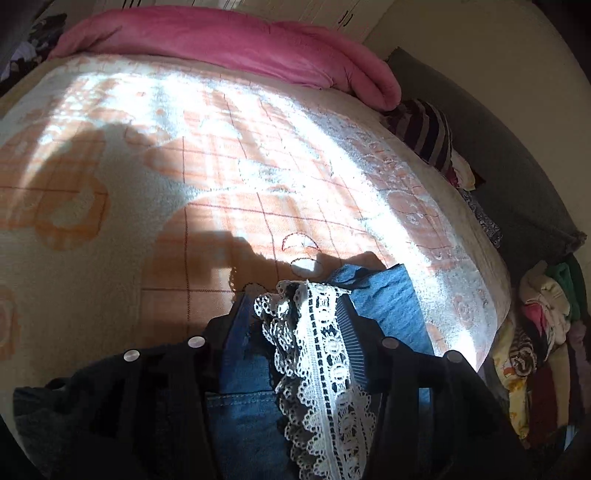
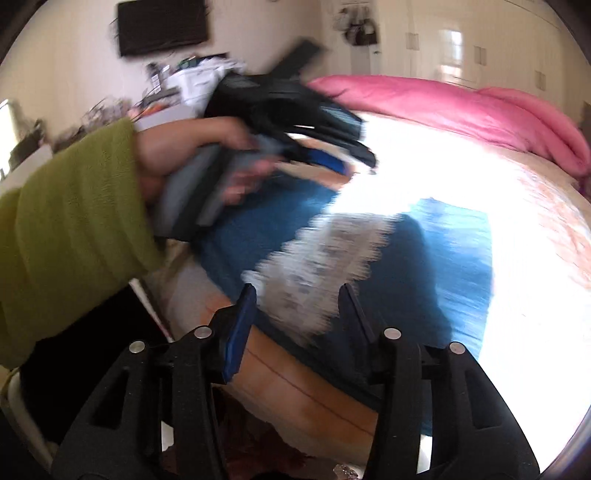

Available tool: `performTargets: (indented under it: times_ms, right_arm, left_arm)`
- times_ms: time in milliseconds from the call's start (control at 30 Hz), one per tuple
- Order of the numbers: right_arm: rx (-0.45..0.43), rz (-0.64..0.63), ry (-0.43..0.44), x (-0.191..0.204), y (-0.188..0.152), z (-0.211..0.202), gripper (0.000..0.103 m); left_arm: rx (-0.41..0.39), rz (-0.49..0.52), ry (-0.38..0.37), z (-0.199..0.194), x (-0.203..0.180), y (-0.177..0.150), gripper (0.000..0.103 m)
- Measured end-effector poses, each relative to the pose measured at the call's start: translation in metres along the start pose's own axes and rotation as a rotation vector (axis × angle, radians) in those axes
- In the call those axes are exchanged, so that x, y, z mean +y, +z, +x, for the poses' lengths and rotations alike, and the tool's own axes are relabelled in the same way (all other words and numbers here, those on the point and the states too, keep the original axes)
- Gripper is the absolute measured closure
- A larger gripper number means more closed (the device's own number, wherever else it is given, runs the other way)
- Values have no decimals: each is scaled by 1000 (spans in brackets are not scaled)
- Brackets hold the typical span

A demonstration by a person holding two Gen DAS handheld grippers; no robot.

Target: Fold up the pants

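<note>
Blue denim pants (image 1: 391, 306) with a white lace trim (image 1: 321, 350) lie on the bed's orange-and-cream blanket (image 1: 184, 166). My left gripper (image 1: 293, 295) stands open over them. Bunched denim and lace fill the gap between its fingers, and the ribbed right pad still shows. In the right wrist view the pants (image 2: 443, 258) spread flat with the lace (image 2: 325, 251) across the middle, all blurred. My right gripper (image 2: 297, 291) hovers open above the near edge with nothing pinched. A hand (image 2: 177, 147) in a green sleeve holds the left gripper (image 2: 360, 142) at the pants' far left edge.
A rolled pink duvet (image 1: 221, 40) lies along the far side of the bed. Striped clothes (image 1: 424, 129) and a heap of garments (image 1: 543, 332) sit off the bed's right edge. A dark screen (image 2: 162, 26) hangs on the wall above a cluttered surface.
</note>
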State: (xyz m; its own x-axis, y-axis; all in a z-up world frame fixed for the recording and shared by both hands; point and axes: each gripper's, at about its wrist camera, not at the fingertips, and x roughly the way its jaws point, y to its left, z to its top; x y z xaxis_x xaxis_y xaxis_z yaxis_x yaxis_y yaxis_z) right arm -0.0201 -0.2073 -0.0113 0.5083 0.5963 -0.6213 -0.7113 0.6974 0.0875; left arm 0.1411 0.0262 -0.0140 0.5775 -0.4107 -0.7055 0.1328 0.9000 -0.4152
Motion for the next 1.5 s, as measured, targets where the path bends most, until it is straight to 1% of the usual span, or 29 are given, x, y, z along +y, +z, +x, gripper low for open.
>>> performTargets:
  times_ms: [100,133,200,300,333,400,433,500,567,667,767,800,833,867,900,933,967,1000,1033,1100,1167,1200,1267,1500]
  right_arm:
    - [8,92,-56,-29,-13,-25,62]
    - [10,119,-73,-31,-16,-28,61]
    - [13,179,-97,-55,-24,-38,58]
    - [25,273,-95,-75,-39,-48,55]
    - [29,298,-86,-87,-40,-42,54]
    - [34,335,-69,-95,-42,-39,54]
    - [39,346,-57,-87,-43,-35,54]
    - [50,362,-57,-87,-46,-34,54]
    - [53,378,-46,-85,-46,-25,54]
    - [62,399,-32,-87,-49,-15,54]
    - [79,415,-9,-89,-49,-4,53]
    - [86,421,1,-89,-49,-2,47]
    - [87,425,14,-89,-50,0,43]
    - [94,422,17,-88,-50,4,43]
    - [101,411,10,-86,-50,7,43]
    - [105,395,2,-84,-49,7,49]
    - [112,369,-5,-81,-49,8,57]
    - [122,345,-7,-78,-48,8,80]
    - [131,329,1,-76,-48,8,91]
    - [128,312,3,-74,-50,1,96]
    - [135,295,-13,-72,-53,-4,96]
    - [146,287,-20,-71,-56,-3,95]
    - [150,311,-16,-73,-61,2,94]
    - [144,328,-17,-74,-63,3,93]
  left_arm:
    - [-53,41,47,-28,-9,-8,46]
    - [-69,44,55,-36,-11,-13,42]
    - [-96,40,49,-52,-15,-29,40]
    - [-106,-14,24,-65,-15,-58,40]
    - [-115,-35,15,-69,-16,-69,40]
    - [-126,-70,3,-74,-16,-90,40]
    - [-127,-87,-4,-75,-16,-99,40]
    - [-100,-118,-22,-71,-16,-117,40]
    - [-65,-115,-30,-62,-20,-128,40]
    - [-14,-87,13,-47,-28,-138,40]
    - [8,-67,70,-34,-32,-142,40]
    - [13,-60,80,-32,-32,-142,40]
    - [14,-54,83,-31,-33,-142,42]
    - [14,-43,87,-29,-35,-142,46]
    - [14,-36,82,-28,-34,-142,64]
    - [16,-36,73,-26,-34,-143,77]
    - [19,-33,77,-25,-34,-144,77]
    - [18,-24,77,-25,-35,-145,80]
    - [14,-15,73,-27,-37,-144,83]
    - [4,-3,71,-33,-42,-146,83]
    - [12,1,84,-33,-42,-151,82]
    - [21,3,98,-30,-40,-152,79]
    - [33,-1,101,-27,-36,-150,77]
    - [27,32,120,-28,-38,-149,75]
